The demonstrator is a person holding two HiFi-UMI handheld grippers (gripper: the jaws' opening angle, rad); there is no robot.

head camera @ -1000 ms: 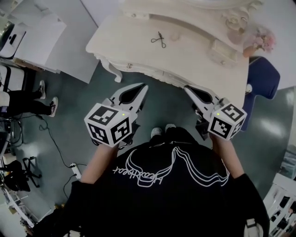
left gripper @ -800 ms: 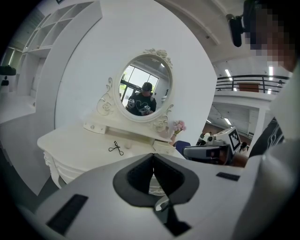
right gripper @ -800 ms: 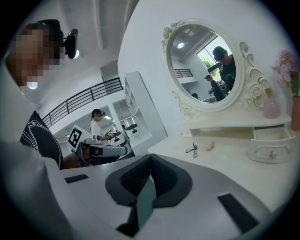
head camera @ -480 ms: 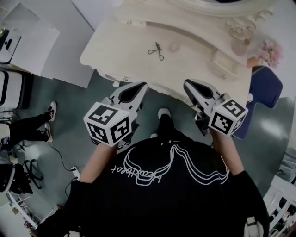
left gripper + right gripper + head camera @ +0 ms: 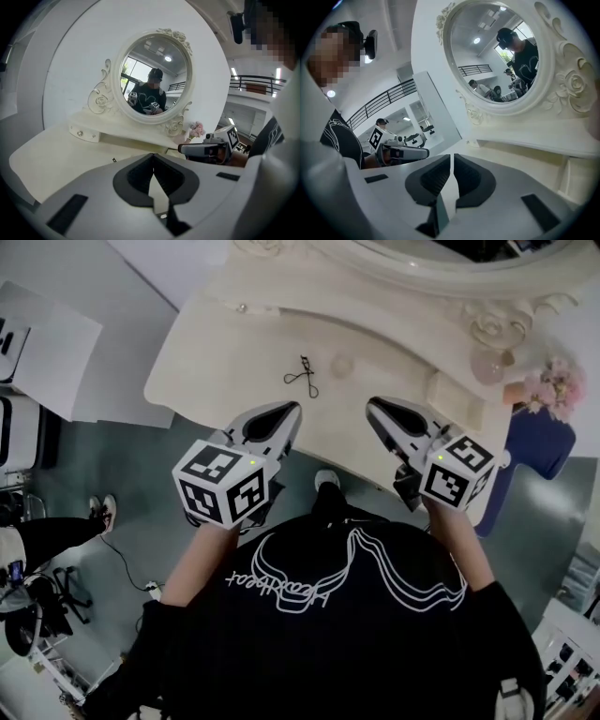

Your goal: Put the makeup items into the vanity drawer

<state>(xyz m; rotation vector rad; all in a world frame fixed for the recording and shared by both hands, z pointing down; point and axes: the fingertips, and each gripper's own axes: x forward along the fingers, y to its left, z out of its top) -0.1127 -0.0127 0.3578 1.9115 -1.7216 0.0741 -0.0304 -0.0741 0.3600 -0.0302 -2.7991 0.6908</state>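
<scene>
The cream vanity table (image 5: pixel 225 362) fills the top of the head view. On it lie a black eyelash curler (image 5: pixel 300 377) and a small round clear item (image 5: pixel 342 364). My left gripper (image 5: pixel 288 411) hovers over the table's front edge just below the curler, jaws shut and empty. At the same edge, further right, my right gripper (image 5: pixel 375 408) is shut and empty too. A small knobbed drawer (image 5: pixel 83 133) sits under the oval mirror (image 5: pixel 152 77). The left gripper (image 5: pixel 153 157) and the right gripper (image 5: pixel 452 157) both face the mirror.
A pale box (image 5: pixel 455 390), a pink jar (image 5: pixel 488 365) and pink flowers (image 5: pixel 555 390) stand at the table's right end. A blue chair (image 5: pixel 536 448) is to the right. White tables (image 5: pixel 47 343) and a seated person's legs (image 5: pixel 37 540) are on the left.
The person has stepped up to the vanity. Both grippers moved forward from over the floor to the table's front edge, still shut.
</scene>
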